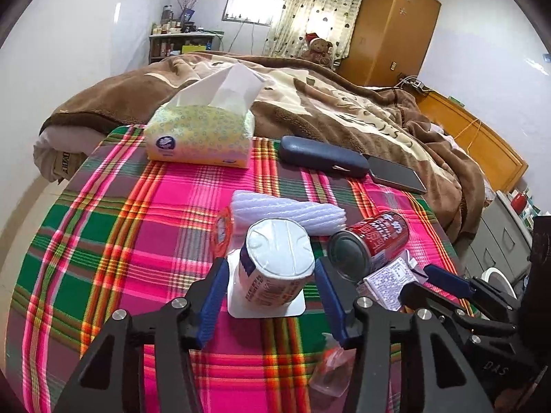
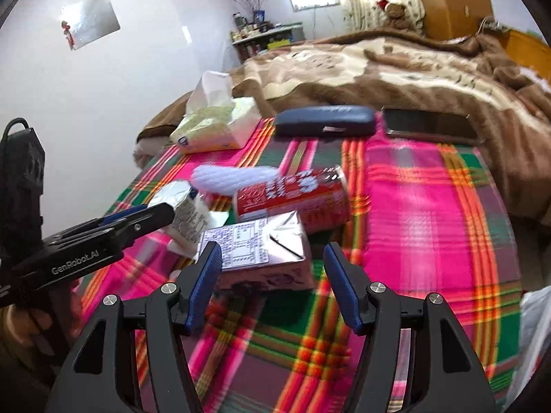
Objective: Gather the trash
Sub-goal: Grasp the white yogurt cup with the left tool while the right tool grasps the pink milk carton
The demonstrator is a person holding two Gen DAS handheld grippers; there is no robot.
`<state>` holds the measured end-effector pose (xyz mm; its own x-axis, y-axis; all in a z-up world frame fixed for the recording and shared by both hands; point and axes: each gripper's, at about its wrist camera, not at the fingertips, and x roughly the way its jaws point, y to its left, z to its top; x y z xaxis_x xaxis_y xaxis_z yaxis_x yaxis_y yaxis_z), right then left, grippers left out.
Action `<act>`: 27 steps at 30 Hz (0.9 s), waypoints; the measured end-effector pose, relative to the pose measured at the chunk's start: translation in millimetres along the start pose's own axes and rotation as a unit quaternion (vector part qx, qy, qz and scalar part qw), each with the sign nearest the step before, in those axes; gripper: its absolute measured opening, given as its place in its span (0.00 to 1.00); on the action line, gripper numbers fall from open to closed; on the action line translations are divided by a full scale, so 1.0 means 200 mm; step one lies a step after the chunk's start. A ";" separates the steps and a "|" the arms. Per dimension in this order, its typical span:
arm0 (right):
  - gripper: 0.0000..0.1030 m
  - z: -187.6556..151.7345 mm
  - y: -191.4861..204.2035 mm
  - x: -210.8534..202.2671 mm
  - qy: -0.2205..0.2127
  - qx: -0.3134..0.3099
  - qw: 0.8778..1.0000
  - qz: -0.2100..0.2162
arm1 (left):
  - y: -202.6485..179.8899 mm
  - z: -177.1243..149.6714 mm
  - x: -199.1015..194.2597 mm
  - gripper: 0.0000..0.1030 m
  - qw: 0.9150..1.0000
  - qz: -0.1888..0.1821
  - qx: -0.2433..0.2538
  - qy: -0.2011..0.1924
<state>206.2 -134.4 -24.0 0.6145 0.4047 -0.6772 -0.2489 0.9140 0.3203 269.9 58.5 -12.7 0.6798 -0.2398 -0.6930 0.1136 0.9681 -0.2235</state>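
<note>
On the plaid cloth [image 1: 137,241] lies a heap of trash. A foil-lidded white cup [image 1: 275,268] stands tilted between the fingers of my open left gripper [image 1: 272,268], which do not touch it. A red can [image 1: 372,244] lies on its side to its right, with a white foam sleeve [image 1: 289,210] behind. A small drink carton [image 2: 258,251] lies between the fingers of my open right gripper [image 2: 272,258], in front of the red can [image 2: 296,196]. The left gripper [image 2: 151,213] also shows in the right wrist view beside the cup [image 2: 182,206].
A tissue pack [image 1: 199,134], a dark glasses case [image 1: 323,155] and a phone [image 1: 396,173] lie at the far edge of the cloth. A brown blanket [image 1: 344,103] covers the bed behind. A clear plastic scrap [image 1: 330,371] lies near the left gripper.
</note>
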 end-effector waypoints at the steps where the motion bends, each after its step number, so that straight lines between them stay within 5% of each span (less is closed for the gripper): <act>1: 0.61 0.00 0.00 0.00 0.004 0.001 1.000 0.014 | 0.00 0.00 -0.01 0.51 1.000 0.003 0.003 -0.001; 8: 0.61 -0.08 0.11 -0.02 0.045 -0.042 0.996 0.068 | 0.04 0.00 -0.02 0.51 1.000 0.003 0.000 -0.001; 14: 0.61 -0.02 0.11 -0.04 -0.013 -0.080 0.997 -0.018 | 0.05 -0.01 0.00 0.51 1.000 0.003 -0.002 0.003; 27: 0.61 0.06 0.11 0.14 0.030 -0.135 0.990 0.029 | 0.08 0.00 0.06 0.51 1.000 0.006 -0.005 0.014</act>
<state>226.0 -103.8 -28.2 0.5490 0.4507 -0.7039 -0.4795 0.8596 0.1764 279.7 70.9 -24.4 0.6601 -0.2307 -0.7149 0.0988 0.9701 -0.2219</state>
